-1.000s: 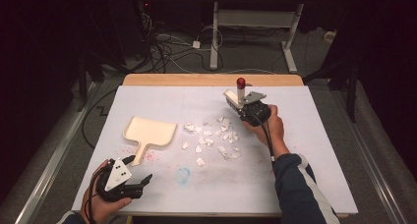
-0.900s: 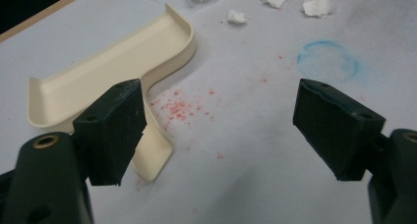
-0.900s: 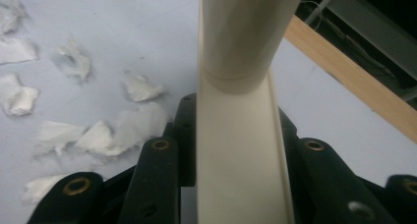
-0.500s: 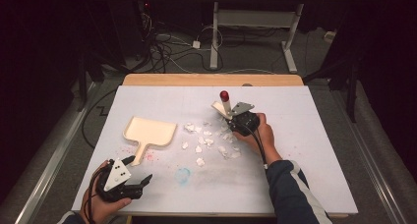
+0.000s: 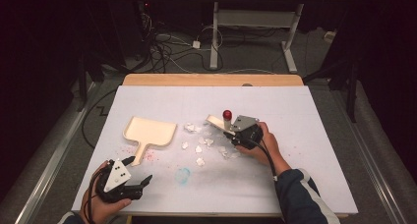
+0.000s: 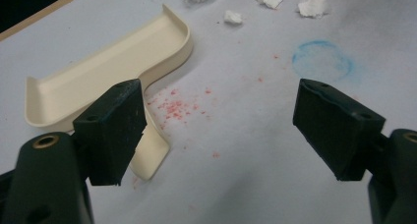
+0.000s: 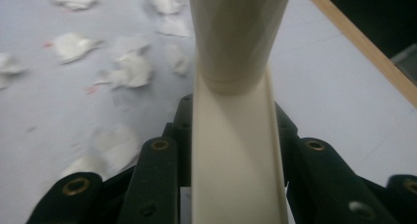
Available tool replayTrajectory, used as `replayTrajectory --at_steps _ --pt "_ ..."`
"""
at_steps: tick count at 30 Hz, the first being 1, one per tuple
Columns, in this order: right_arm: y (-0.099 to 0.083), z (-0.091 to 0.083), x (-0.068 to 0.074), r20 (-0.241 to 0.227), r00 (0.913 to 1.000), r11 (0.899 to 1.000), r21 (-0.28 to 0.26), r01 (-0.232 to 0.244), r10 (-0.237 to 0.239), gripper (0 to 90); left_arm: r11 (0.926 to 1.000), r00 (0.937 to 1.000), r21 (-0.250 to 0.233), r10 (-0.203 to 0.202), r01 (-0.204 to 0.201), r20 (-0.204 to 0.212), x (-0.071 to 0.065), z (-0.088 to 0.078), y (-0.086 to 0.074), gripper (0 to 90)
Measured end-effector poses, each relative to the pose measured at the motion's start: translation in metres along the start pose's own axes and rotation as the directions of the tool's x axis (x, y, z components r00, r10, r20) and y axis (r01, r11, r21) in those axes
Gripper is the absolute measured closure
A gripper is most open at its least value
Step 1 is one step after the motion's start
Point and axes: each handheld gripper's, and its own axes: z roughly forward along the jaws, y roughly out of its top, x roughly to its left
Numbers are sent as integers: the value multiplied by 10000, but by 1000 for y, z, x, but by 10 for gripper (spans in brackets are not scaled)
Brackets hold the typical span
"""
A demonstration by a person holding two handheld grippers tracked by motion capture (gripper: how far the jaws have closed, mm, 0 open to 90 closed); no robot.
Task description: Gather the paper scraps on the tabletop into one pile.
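while the left gripper (image 5: 135, 181) rests with jaws wide, the right gripper (image 5: 231, 131) clamps a cream brush (image 5: 216, 121) with a red-tipped handle over paper scraps (image 5: 199, 148).

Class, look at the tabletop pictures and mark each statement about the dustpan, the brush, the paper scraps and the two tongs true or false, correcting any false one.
1. The right tongs grip a cream brush. True.
2. The left tongs hold the dustpan. False: their jaws stand open and empty, near the dustpan handle.
3. White paper scraps lie between dustpan and brush. True.
4. The scraps are already in the dustpan. False: they lie on the table.
5. A blue ring mark is on the table. True.
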Motion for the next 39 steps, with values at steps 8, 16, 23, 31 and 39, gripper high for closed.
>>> replayTrajectory --at_steps 8,16,23,31,39 --pt "-2 -21 18 -429 9976 9985 -65 543 -545 673 9997 9997 -18 246 -246 -15 -2 0 2 198" --pt "2 -34 16 -58 9979 9978 -129 649 -650 675 9997 9997 -43 225 -225 -3 -2 -1 2 198" --pt "17 -37 -3 355 9989 9986 -432 314 -299 675 10000 10000 10 65 -65 49 -2 0 2 198" --pt "39 -12 -23 561 9982 9976 -668 -183 221 675 10000 9999 21 33 -34 111 -2 1 2 198" --pt "67 33 -21 554 9985 9976 -695 10 28 675 10000 9997 6 -68 68 241 0 3 2 198"
